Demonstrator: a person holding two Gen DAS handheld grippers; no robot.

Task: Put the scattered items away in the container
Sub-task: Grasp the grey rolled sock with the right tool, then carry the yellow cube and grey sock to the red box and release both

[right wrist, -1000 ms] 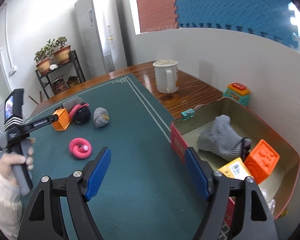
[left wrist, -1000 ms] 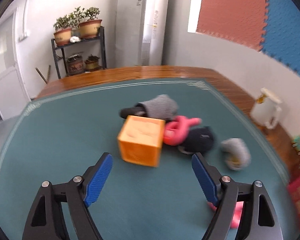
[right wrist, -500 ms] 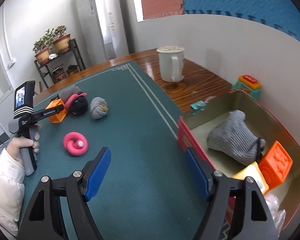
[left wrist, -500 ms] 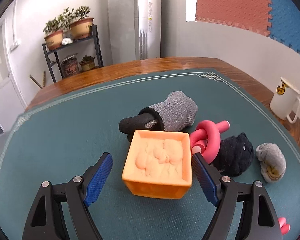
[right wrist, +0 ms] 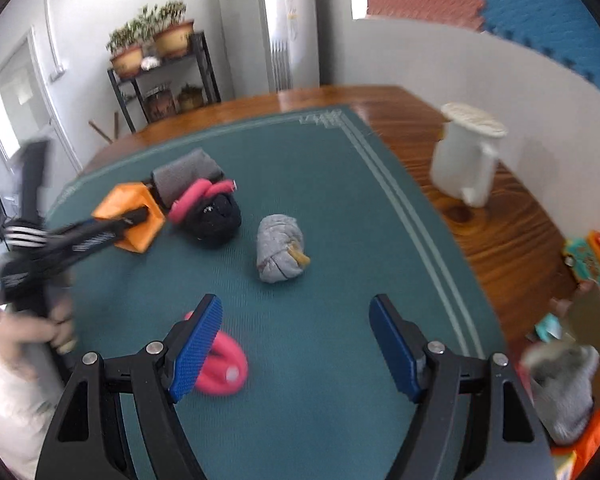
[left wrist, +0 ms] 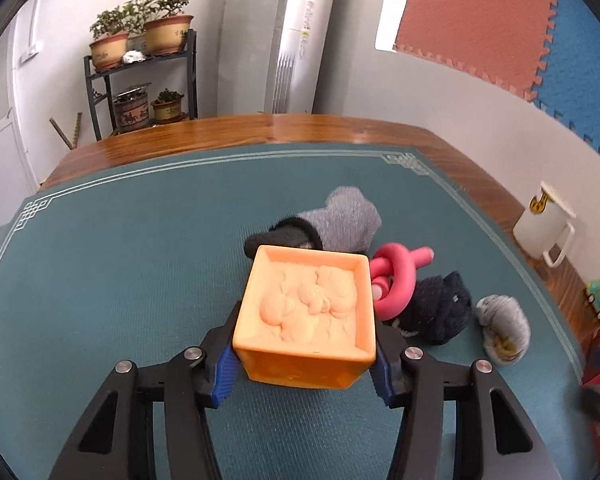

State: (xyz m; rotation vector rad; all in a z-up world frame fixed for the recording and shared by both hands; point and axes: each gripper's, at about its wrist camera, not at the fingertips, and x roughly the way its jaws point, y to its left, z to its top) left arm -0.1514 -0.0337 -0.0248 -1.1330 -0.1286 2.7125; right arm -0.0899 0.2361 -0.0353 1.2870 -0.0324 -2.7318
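Observation:
An orange embossed block [left wrist: 306,312] sits on the green mat, and my left gripper [left wrist: 304,360] is closing on it, its blue pads against both side walls. Behind the block lie a grey sock with a black cuff [left wrist: 340,222], a pink foam knot [left wrist: 396,280], a black sock [left wrist: 440,312] and a rolled grey sock [left wrist: 504,328]. My right gripper [right wrist: 296,344] stands open above the mat with nothing between its fingers. A pink foam ring [right wrist: 224,368] lies just beside its left finger, and the rolled grey sock [right wrist: 280,254] is ahead. The container shows blurred at the lower right, with a grey sock [right wrist: 560,376] in it.
A white lidded jug [right wrist: 466,156] stands on the bare wood to the right of the mat, and a small colourful toy [right wrist: 588,256] is nearer the wall. The person's hand [right wrist: 40,332] holds the left gripper at the left edge. A plant shelf stands beyond the table.
My left gripper moved forward around the orange block and its jaws closed in on it. My right gripper swung left, away from the container and towards the loose items on the mat.

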